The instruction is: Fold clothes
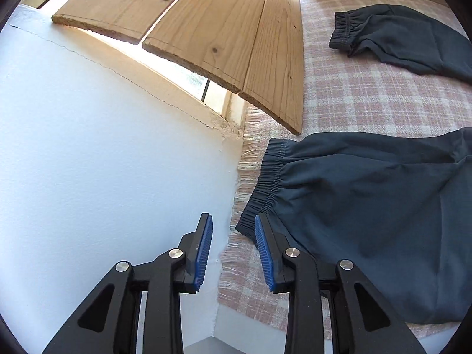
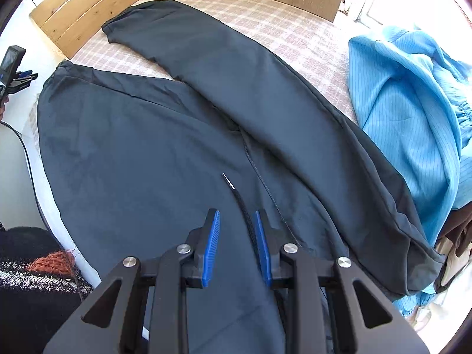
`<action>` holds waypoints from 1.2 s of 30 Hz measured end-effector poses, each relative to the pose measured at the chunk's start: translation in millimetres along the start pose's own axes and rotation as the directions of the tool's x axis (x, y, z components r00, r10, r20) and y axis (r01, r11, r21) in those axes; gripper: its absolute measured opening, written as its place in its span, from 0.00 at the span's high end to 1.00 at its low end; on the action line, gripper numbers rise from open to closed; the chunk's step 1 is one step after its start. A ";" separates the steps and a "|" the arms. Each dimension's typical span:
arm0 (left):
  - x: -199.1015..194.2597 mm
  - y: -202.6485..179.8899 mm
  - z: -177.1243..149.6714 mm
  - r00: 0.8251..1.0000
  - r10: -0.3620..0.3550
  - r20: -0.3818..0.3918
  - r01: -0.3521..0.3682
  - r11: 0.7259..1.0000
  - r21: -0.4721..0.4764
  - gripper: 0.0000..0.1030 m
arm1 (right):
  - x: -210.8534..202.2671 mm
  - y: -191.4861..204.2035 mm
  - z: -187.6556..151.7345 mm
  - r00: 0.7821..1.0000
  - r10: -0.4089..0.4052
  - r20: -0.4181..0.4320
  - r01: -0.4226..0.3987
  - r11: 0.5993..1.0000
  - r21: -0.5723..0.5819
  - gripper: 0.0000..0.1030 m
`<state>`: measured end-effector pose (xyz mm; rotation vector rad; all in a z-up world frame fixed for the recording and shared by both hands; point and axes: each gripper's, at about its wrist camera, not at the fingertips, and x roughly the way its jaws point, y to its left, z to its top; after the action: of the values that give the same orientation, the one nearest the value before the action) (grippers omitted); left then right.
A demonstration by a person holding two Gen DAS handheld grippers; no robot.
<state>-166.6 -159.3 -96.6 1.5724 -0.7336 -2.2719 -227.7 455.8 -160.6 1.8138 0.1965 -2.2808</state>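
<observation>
Trousers (image 2: 153, 153), dark navy, lie flat on the checked blanket (image 2: 295, 35), legs splayed in a V, cuffs toward its fringed edge. Left gripper (image 1: 233, 230) hangs released beside the near cuff (image 1: 265, 183); right gripper (image 2: 236, 224), also released, hovers over the drawstring (image 2: 239, 197). Bringing one leg onto the other looks due.
</observation>
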 end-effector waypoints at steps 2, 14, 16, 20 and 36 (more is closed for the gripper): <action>-23.7 -0.1 7.5 0.997 -0.061 0.046 0.061 0.998 0.000 0.71 | -3.7 -6.7 -1.2 1.000 -0.015 0.005 0.015 1.000 0.009 0.76; -3.1 -121.3 237.1 0.905 -0.423 0.058 0.375 0.852 0.366 0.59 | -36.0 -94.5 -4.8 0.990 -0.143 0.010 0.140 0.981 0.137 0.66; 22.4 -124.7 269.1 0.890 -0.455 -0.009 0.428 0.830 0.358 0.58 | -37.8 -109.0 -7.1 0.987 -0.158 0.003 0.156 0.972 0.174 0.64; 53.4 -144.6 304.6 0.895 -0.442 -0.062 0.428 0.810 0.400 0.58 | -33.6 -131.2 -9.0 0.989 -0.149 -0.006 0.146 0.959 0.243 0.64; 78.8 -178.1 291.9 0.876 -0.464 -0.133 0.462 0.725 0.510 0.99 | -0.1 -152.0 14.8 0.992 -0.119 -0.045 0.127 0.967 0.220 0.64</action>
<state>-456.8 21.3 -175.9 2.2197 -1.1579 -2.5522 -280.1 599.2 -162.1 1.9988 0.0614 -2.4463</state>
